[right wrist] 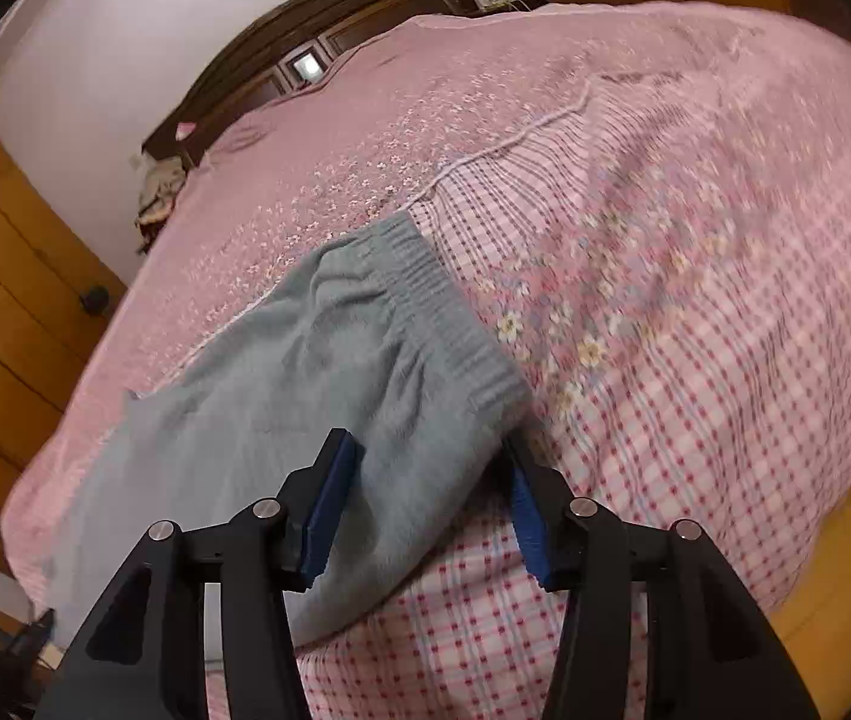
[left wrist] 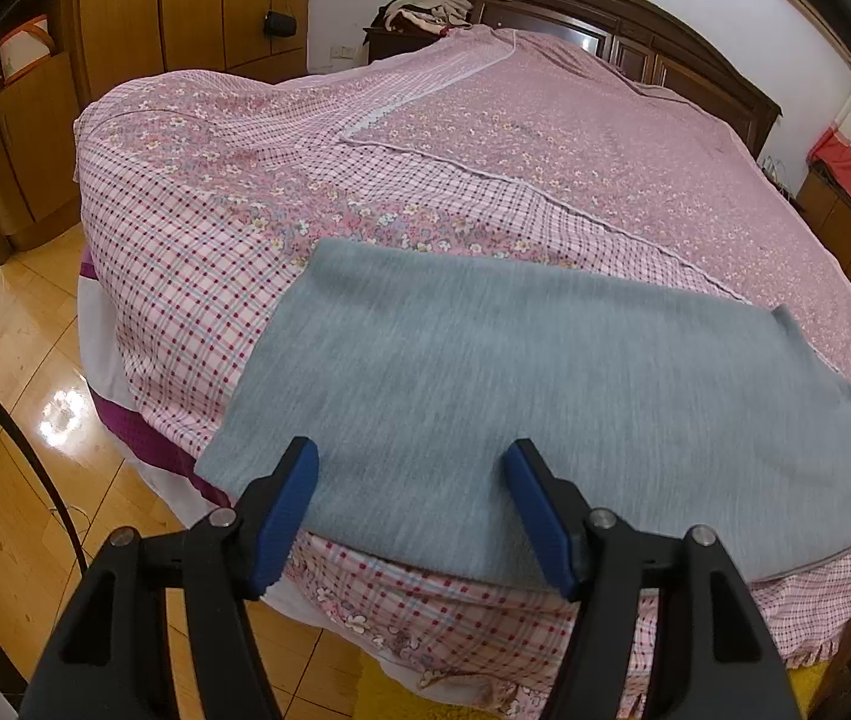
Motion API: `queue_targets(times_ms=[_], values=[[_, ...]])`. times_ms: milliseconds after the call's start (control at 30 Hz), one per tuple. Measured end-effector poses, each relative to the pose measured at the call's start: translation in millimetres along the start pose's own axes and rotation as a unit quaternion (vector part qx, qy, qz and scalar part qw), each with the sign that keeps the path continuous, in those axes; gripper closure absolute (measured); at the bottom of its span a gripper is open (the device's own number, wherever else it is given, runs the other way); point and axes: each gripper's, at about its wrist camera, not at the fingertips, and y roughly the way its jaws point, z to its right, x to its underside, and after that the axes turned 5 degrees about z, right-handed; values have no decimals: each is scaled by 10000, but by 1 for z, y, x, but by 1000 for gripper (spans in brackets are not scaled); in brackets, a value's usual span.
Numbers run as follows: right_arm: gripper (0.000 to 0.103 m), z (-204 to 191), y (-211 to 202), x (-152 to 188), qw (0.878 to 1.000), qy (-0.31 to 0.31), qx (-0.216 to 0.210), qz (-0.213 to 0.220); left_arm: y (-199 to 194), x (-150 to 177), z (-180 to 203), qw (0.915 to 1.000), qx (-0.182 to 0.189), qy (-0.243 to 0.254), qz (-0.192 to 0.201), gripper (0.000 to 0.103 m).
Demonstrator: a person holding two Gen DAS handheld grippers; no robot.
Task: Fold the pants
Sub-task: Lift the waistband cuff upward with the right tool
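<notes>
Grey knit pants [left wrist: 485, 396] lie flat, folded into a broad rectangle, along the near edge of a bed covered by a pink floral and checked bedspread [left wrist: 545, 138]. In the right wrist view the ribbed elastic waistband [right wrist: 443, 306] marks the end of the pants nearest that camera.

Left gripper [left wrist: 412, 456]: black frame, blue pads, jaws standing wide. Both fingertips sit over the near edge of the grey fabric; no cloth is pinched between them. Whether the pads touch the surface cannot be told.

Right gripper [right wrist: 428, 450]: jaws at a middling gap. A bunched corner of the pants below the waistband sits between the two blue pads. The left pad lies against the fabric; the right pad stands at the cloth's edge, apart from it or barely meeting it. No firm pinch is seen.

Background: dark wooden headboard [left wrist: 635, 30] at the far end, orange-brown wooden wardrobe [left wrist: 185, 0], glossy wooden floor [left wrist: 23, 420]. Right wrist view is somewhat motion-blurred.
</notes>
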Motion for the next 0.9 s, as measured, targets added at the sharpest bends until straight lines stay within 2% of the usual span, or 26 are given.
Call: queue_targets(times_ms=[267, 433, 533, 700, 767, 833, 900], values=[[52, -5, -12, 20, 9999, -162, -46, -31, 0, 0, 1, 10000, -26, -6, 15, 34], [52, -24, 0, -2, 9995, -199, -228, -63, 0, 0, 0, 10000, -20, 10, 1, 34], [52, -24, 12, -15, 9994, -21, -357, 28, 0, 0, 0, 10000, -17, -4, 0, 34], [52, -9, 20, -11, 9978, 399, -512, 138, 1, 0, -1, 10000, 8, 16, -3, 34], [56, -6, 18, -10, 9977, 413, -524, 136, 1, 0, -1, 10000, 5, 8, -2, 33], [65, -2, 17, -10, 9978, 426, -490, 114, 1, 1, -1, 10000, 2, 6, 7, 33], [68, -1, 14, -11, 9976, 437, -513, 130, 0, 1, -1, 10000, 4, 1, 11, 33]])
